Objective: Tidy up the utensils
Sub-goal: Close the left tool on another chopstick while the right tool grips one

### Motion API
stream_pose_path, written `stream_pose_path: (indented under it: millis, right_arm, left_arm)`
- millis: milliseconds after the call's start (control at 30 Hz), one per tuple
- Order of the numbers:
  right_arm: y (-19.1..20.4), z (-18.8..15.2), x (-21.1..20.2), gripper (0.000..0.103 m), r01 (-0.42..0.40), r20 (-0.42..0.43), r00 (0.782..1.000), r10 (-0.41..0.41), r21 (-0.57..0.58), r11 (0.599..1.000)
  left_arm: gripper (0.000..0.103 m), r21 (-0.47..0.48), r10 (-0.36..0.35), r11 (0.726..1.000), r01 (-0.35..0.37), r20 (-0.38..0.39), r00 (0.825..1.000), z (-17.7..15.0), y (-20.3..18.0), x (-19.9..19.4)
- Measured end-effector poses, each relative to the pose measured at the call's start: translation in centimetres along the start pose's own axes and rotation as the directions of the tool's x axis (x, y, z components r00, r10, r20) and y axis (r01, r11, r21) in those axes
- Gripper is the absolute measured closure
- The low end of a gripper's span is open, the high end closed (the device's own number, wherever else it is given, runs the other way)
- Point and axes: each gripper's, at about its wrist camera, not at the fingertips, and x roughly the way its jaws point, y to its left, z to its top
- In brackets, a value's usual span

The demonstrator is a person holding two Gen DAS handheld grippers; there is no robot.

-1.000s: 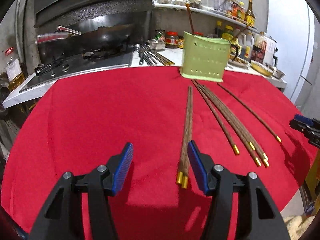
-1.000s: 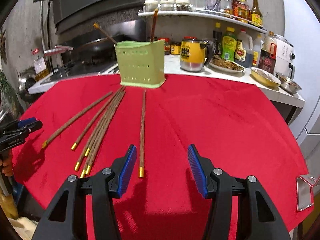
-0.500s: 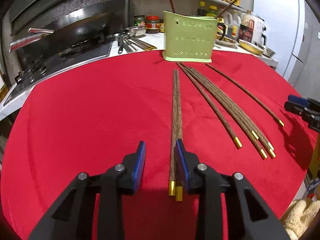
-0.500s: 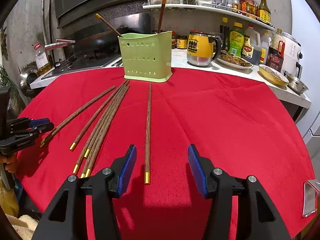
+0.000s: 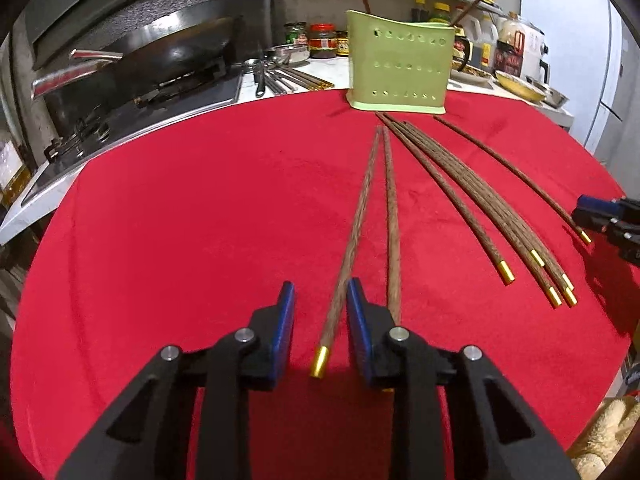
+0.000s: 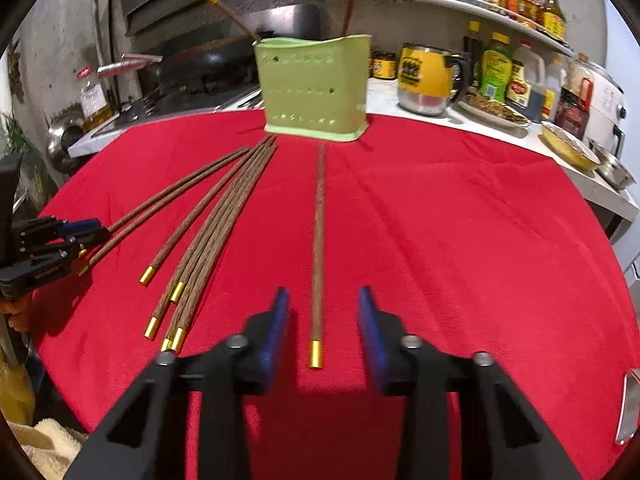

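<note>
Both grippers lowered, fingers (image 5: 360, 320) closing astride chopsticks (image 6: 319, 248)

a red-clothed table (image 5: 168, 216) carried brown chopsticks (image 5: 472, 204) fanned toward its near edge, a green holder (image 5: 396, 68) at its far edge.

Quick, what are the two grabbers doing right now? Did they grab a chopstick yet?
Left gripper: closing around one chopstick, pads not yet pressing it.
Right gripper: closing around a single chopstick, gaps on both sides.
</note>
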Motion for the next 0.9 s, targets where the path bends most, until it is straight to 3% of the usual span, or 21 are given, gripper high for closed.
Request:
stream_pose_path:
  millis: [200, 333, 667, 700, 733, 900]
  right_arm:
    - [0.4, -0.6, 0.6, 0.076, 0.017, -0.015, 1.000, -0.017, -0.030, 0.999]
    - [-0.3, -1.3, 0.0, 0.075, 0.026, -0.014, 1.000, -0.026, -0.018, 1.000]
    - [-0.8, -2.4, -0.7, 0.076, -0.001, 0.016, 1.000, 0.001, -0.010, 1.000]
    - [-0.8, -2.4, -0.8, 0.076, -0.002, 0.020, 1.000, 0.003, -0.010, 1.000]
    - [-0.8, -2.5, -0.8, 0.074, -0.002, 0.024, 1.000, 0.003, -0.017, 1.000]
    - [-0.2, -3.2, -1.3, 0.072, -0.017, 0.046, 0.999, 0.018, -0.036, 0.999]
  left_arm:
    - [0.077, 0.014, -0.042, 0.999, 0.041, 0.021, 0.999, -1.2, 0.1, -0.9]
    - [0.077, 0.057, -0.031, 0.998, 0.029, 0.036, 0.999, -2.0, -0.6, -1.4]
    - [0.077, 0.036, -0.011, 0.999, 0.011, 0.017, 1.000, -1.6, -0.6, -1.2]
    - [0.080, 0.032, -0.012, 0.999, 0.012, 0.018, 1.000, -1.6, -0.6, -1.2]
    - [0.091, 0.032, 0.014, 0.999, -0.015, 0.019, 1.000, -1.7, -0.7, -1.2]
    - [0.094, 0.025, 0.037, 0.999, -0.038, 0.017, 0.999, -1.9, -1.1, -1.5]
